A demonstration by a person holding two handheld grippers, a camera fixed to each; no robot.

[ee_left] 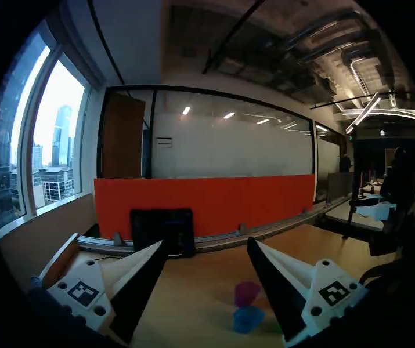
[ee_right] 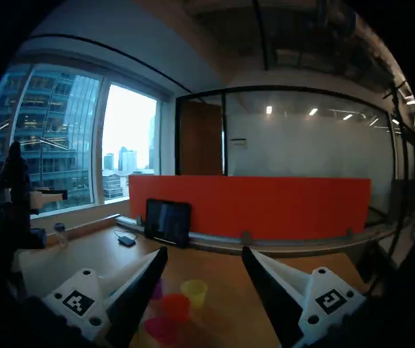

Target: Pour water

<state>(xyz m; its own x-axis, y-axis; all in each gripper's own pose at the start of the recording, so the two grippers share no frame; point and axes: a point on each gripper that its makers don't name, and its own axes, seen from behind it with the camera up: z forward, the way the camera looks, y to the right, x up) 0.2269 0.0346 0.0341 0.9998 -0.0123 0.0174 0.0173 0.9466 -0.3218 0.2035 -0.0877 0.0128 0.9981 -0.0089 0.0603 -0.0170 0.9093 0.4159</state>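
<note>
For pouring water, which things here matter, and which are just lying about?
For the job: yellow cup, red cup, purple cup, blue cup, left gripper and right gripper, both open.
Lying about: tablet, small black device with cable.

Translucent plastic cups sit clustered on the wooden bench (ee_right: pixel 219 269). In the right gripper view, a yellow cup (ee_right: pixel 194 292) stands upright, a red cup (ee_right: pixel 176 305) just beside it, and a pink cup (ee_right: pixel 159 328) is nearest. In the left gripper view, a purple cup (ee_left: pixel 246 293) stands just behind a blue cup (ee_left: pixel 248 318).
</note>
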